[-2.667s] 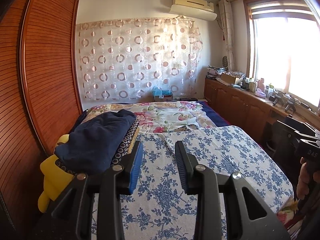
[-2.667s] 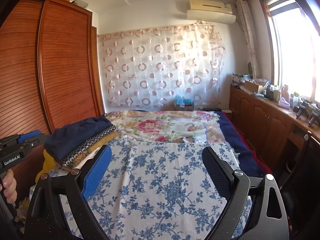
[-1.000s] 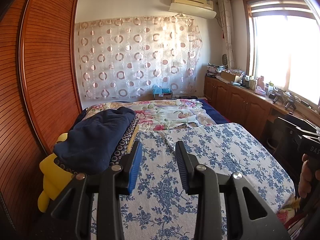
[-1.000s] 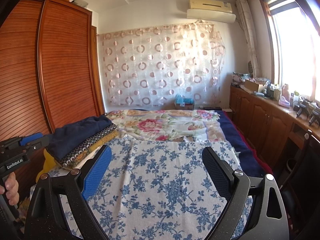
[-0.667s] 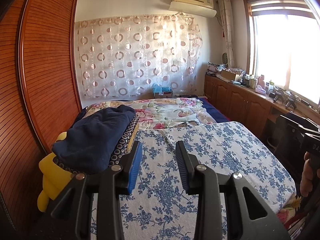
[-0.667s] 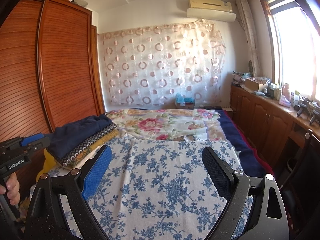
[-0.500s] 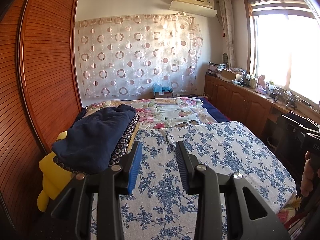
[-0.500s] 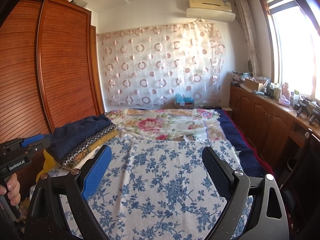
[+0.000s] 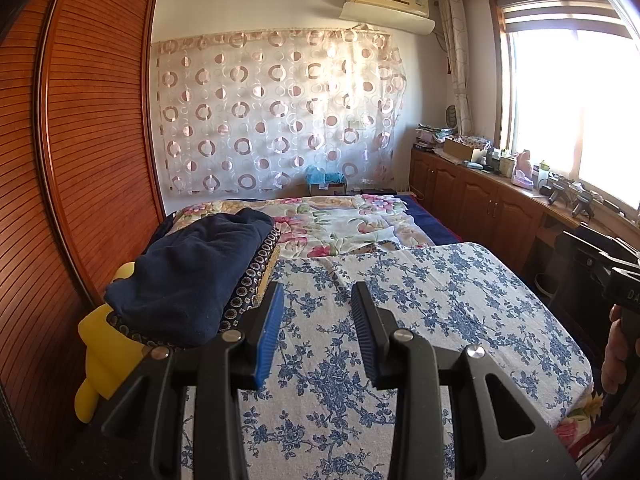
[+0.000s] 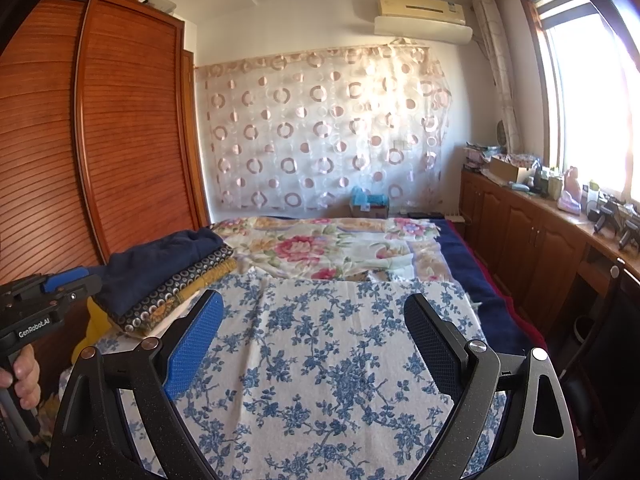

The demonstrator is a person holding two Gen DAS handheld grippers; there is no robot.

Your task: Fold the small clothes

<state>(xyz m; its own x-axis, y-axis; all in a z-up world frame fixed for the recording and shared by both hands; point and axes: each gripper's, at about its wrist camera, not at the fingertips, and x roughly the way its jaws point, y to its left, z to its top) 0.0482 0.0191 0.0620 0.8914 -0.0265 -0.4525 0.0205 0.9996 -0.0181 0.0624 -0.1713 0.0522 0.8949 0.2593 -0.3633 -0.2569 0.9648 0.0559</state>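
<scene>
Clothes (image 9: 192, 276) sit stacked at the bed's (image 9: 440, 312) left edge, beside the wardrobe (image 9: 100, 140). I see my left hand-held gripper (image 9: 316, 332) partly spread and my right hand-held gripper (image 10: 312, 344) spread wide, both empty above the floral sheet.

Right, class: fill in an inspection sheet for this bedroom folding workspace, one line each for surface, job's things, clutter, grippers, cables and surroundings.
Surface: blue-flowered sheet spread flat on the bed, nothing on its middle.
Job's things: stack of folded clothes, navy on top, at the sheet's left edge.
Clutter: yellow soft toy under the stack.
Grippers: left hand-held gripper jaws partly apart, empty; right hand-held gripper wide open, empty.
Cables: nothing seen.
Surroundings: wooden wardrobe on the left, circle-patterned curtain behind, cabinet counter with small items under the window.
</scene>
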